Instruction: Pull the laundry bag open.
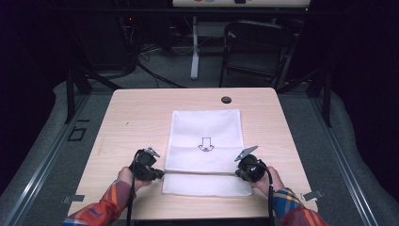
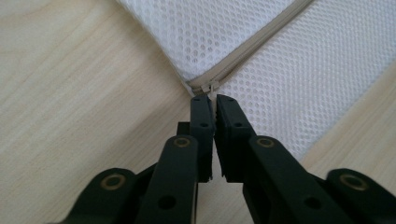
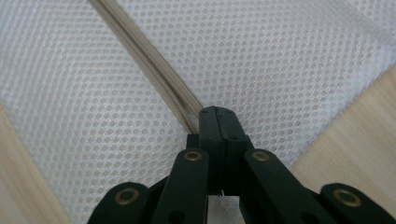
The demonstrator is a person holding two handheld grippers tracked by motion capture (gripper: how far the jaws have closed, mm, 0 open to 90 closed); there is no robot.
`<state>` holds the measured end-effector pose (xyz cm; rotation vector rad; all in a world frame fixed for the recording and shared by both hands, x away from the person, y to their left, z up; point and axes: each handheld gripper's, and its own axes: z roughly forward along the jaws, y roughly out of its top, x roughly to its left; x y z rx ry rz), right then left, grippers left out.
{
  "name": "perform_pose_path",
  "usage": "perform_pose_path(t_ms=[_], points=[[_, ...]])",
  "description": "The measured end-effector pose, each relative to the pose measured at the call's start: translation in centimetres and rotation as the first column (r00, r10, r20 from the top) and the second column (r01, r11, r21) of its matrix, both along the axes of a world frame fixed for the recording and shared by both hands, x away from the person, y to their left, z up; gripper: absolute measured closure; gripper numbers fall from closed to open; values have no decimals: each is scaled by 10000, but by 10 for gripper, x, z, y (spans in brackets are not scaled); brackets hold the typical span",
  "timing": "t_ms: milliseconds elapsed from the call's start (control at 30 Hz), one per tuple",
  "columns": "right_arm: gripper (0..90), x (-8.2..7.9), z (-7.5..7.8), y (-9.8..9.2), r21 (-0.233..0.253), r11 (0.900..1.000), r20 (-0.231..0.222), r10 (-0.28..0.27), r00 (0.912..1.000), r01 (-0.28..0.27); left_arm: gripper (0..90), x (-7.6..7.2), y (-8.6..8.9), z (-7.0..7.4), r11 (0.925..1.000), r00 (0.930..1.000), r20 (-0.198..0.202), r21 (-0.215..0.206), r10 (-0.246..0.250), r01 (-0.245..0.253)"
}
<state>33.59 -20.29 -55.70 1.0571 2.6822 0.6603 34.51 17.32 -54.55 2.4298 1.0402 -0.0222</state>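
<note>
A white mesh bag (image 1: 205,127) with a black arrow print lies flat mid-table, its beige zipper (image 2: 252,44) running across near the front edge. My left gripper (image 1: 161,173) is at the zipper's left end. In the left gripper view its jaws (image 2: 214,99) are pressed together on the small zipper pull (image 2: 214,87). At the zipper's right end, my right gripper (image 1: 237,173) has its jaws (image 3: 215,112) shut on the mesh, right on the zipper line (image 3: 140,51).
The light wooden table (image 1: 136,117) has bare surface around the bag, and a black round cap (image 1: 226,100) sits near its far edge. A dark folding chair (image 1: 256,42) and a desk leg stand on the floor beyond the table.
</note>
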Motion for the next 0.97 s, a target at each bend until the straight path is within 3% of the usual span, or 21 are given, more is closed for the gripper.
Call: perform_pose_path(t_ms=[33, 133, 233, 400, 467, 567, 667, 767, 867, 967], points=[[866, 0, 1, 0, -19, 10000, -21, 16, 10000, -17, 713, 1, 0, 1, 9997, 9998, 30, -170, -191, 192], [652, -1, 7, -1, 186, 9997, 91, 133, 9999, -134, 528, 0, 0, 8, 9989, 9996, 268, -472, -74, 86], [506, -4, 14, -3, 428, 9991, 420, 15, 9991, -33, 370, -1, 2, 14, 9996, 9972, 714, -232, 197, -181], [250, -7, 28, -15, 592, 9976, 758, -414, 9963, 369, 184, 0, 16, 20, 9964, 9918, 999, -376, 798, -764], [204, -7, 32, -19, 584, 9966, 763, -626, 9951, 583, 158, -1, 20, 22, 9957, 9897, 1115, -346, 895, -861], [103, -7, 35, -38, 649, 9885, 720, -1415, 9873, 1369, 133, -1, 34, 24, 9876, 9790, 1311, -301, 1564, -1538], [78, -8, 36, -55, 779, 9795, 785, -1916, 9783, 1856, 108, 1, 47, 22, 9788, 9694, 1353, -191, 2047, -2040], [35, -9, 34, -70, 662, 9731, 1051, -2269, 9682, 2209, 109, 6, 56, 16, 9724, 9659, 1148, -46, 2321, -2331], [0, -6, 28, -78, 344, 9672, 876, -2536, 9633, 2515, 107, 11, 62, 9, 9681, 9639, 1036, 267, 2454, -2493], [0, -1, 21, -84, 38, 9681, 753, -2503, 9652, 2507, 105, 15, 67, 2, 9628, 9615, 876, 518, 2603, -2654]])
